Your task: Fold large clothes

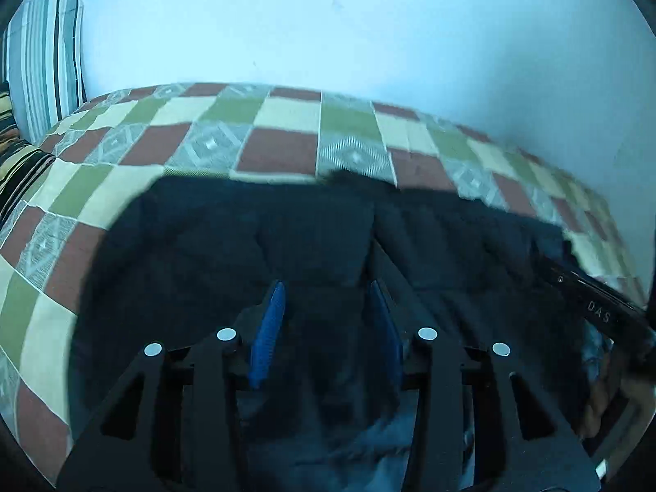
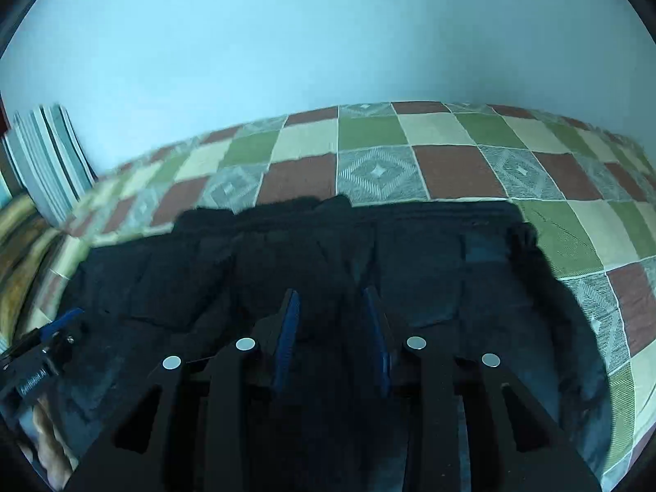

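A large dark padded garment (image 1: 254, 246) lies spread on the checkered bedcover (image 1: 279, 147). It also shows in the right wrist view (image 2: 430, 270). My left gripper (image 1: 326, 291) is open, its blue pads (image 1: 268, 328) apart just above the garment, nothing between them. My right gripper (image 2: 330, 299) is open too, over the garment's middle, its blue pads (image 2: 289, 328) holding nothing. The right gripper's black body (image 1: 594, 307) shows at the right edge of the left wrist view. The left gripper (image 2: 49, 336) shows at the left edge of the right wrist view.
A striped pillow (image 1: 45, 61) leans against the pale blue wall (image 1: 328, 20) at the head of the bed, with a dark striped cushion (image 1: 20, 164) beside it. Bedcover (image 2: 410, 151) runs beyond the garment to the wall.
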